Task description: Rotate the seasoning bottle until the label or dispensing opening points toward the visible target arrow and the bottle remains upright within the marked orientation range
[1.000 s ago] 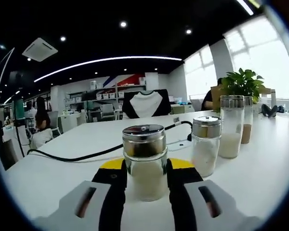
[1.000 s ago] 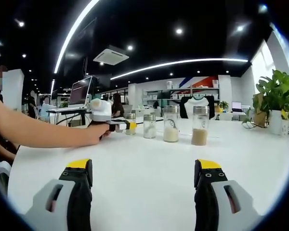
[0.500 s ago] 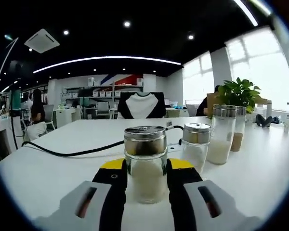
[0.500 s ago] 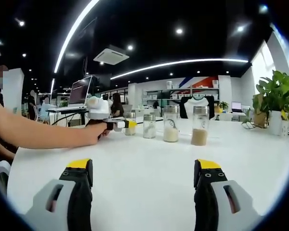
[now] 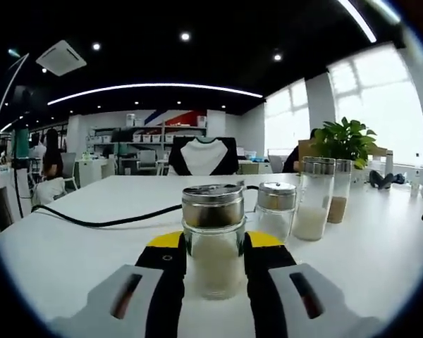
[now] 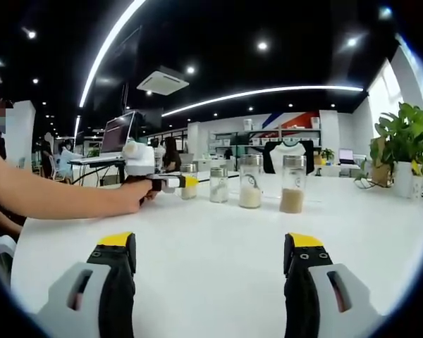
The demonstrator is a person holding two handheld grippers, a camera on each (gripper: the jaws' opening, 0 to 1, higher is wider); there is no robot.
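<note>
While the seasoning bottle (image 5: pixel 212 239) stands upright on the white surface (image 5: pixel 70 253), the left tongs (image 5: pixel 213 262) have it clamped between both jaws, one pressed on each side of the glass, so its long axis runs straight up out of the grip. Any turn therefore looks to fall to this hand, about that vertical axis. Beyond the bottle, to its right, stand a short shaker (image 5: pixel 276 209) and two taller jars (image 5: pixel 314 198). No target arrow can be made out. The right tongs (image 6: pixel 208 282) sit wide open and empty, well apart from the bottle (image 6: pixel 188 181), which lies far ahead to their left.
</note>
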